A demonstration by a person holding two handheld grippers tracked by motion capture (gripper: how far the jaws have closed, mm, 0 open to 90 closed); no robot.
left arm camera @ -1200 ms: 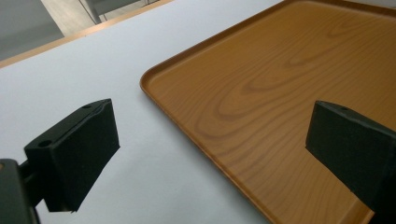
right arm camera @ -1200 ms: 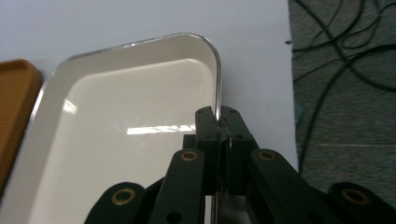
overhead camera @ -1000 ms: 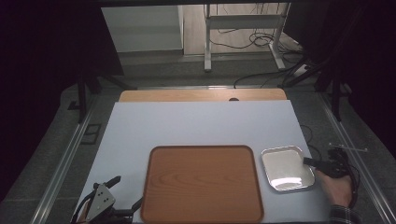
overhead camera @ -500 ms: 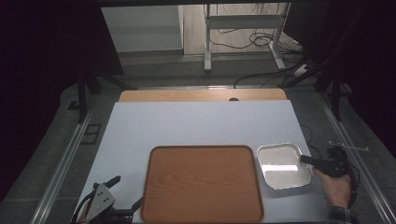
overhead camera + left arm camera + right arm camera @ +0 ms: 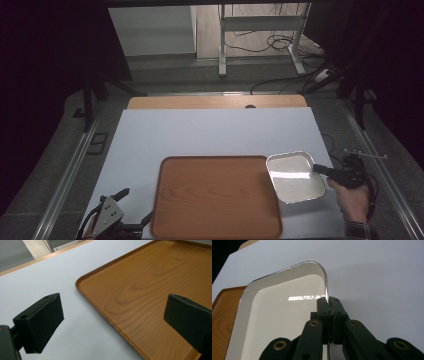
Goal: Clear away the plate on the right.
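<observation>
My right gripper pinches the white tray's rim.
Left gripper jaws spread over the wooden tray's edge; I read no writing.

A shallow rectangular white metal tray with rounded corners and a thin shiny rim sits at the right of the white table surface. Its glossy inside catches a bright reflection. Its left edge overlaps the right rim of a large rectangular wooden serving tray with rounded corners and a low raised lip. The right gripper is clamped on the white tray's right-hand rim, one jaw inside the wall and one outside. The wooden tray lies flat, near the table's front edge, orange-brown with visible grain, nothing resting inside it.
</observation>
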